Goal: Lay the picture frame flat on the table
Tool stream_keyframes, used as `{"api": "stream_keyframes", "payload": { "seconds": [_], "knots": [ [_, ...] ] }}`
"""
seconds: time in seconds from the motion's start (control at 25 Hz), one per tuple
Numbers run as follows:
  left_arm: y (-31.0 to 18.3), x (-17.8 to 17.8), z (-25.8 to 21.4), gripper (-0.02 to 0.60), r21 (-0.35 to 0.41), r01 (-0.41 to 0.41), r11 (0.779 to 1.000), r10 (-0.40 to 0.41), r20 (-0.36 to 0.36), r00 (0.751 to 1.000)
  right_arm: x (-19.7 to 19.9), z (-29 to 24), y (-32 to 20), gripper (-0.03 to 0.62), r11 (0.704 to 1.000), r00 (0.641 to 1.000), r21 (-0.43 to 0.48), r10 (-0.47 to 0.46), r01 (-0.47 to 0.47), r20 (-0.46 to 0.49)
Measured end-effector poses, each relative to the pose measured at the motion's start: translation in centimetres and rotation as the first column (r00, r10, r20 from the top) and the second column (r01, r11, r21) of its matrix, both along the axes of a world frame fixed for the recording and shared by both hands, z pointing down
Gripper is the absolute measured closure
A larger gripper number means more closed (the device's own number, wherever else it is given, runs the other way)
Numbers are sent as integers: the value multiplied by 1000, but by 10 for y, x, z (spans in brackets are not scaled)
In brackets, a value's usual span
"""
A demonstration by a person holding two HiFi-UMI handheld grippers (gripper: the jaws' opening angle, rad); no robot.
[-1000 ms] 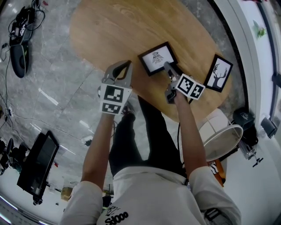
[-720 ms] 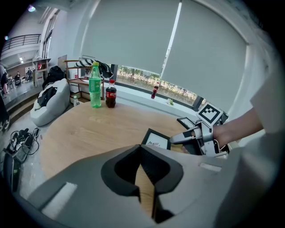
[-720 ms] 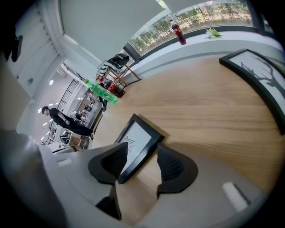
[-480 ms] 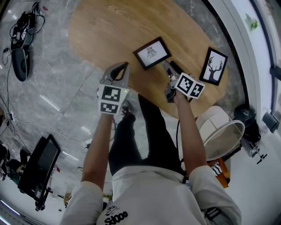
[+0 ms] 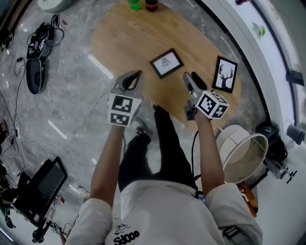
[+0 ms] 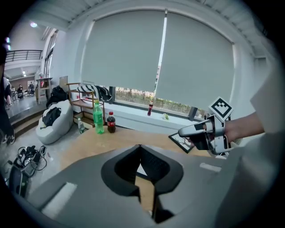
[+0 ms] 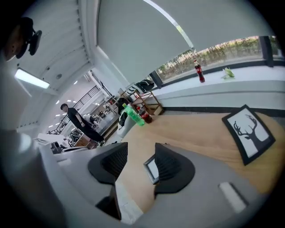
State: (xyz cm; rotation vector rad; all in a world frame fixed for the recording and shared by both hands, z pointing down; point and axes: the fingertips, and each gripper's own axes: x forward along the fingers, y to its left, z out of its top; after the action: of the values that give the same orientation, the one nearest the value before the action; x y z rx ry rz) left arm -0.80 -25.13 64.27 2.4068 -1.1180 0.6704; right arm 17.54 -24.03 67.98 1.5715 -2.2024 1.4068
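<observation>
A small black picture frame (image 5: 166, 62) with a bird drawing lies flat on the oval wooden table (image 5: 124, 33). In the right gripper view the same frame (image 7: 152, 169) shows through the gap between my jaws. My right gripper (image 5: 190, 75) (image 7: 139, 151) is open and empty, a short way in front of that frame and not touching it. My left gripper (image 5: 138, 72) (image 6: 140, 147) is shut on nothing and hovers over the table's near edge, left of the frame. A second frame with a deer silhouette (image 5: 224, 74) (image 7: 249, 131) lies at the table's right end.
A green bottle (image 5: 135, 4) (image 6: 98, 117) and a cola bottle (image 5: 152, 5) (image 6: 111, 122) stand at the table's far end. A white round bin (image 5: 241, 150) is on the floor at my right. Cables and gear (image 5: 36, 72) lie on the floor at left.
My right gripper was touching the bird frame's near corner a second ago and has drawn back from it. The frame stays flat. My head has pulled back, so more of the table shows.
</observation>
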Motion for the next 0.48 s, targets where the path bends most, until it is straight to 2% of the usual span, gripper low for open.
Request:
{"api": "stream_keyframes", "payload": {
  "seconds": [0.2,0.32,0.48],
  "knots": [
    [36,-9,-85,571,115,-34,993,33,11,999,-7,-105,28,413,992,1000,124,27,-28,7],
    [55,-20,-138,572,182,-24,983,24,-1,1000,-26,-170,45,454,972,997,231,-31,48,-77],
    [71,-37,-204,571,262,12,965,-11,-2,1000,-56,-248,62,490,921,971,348,-107,178,-212]
  ]
}}
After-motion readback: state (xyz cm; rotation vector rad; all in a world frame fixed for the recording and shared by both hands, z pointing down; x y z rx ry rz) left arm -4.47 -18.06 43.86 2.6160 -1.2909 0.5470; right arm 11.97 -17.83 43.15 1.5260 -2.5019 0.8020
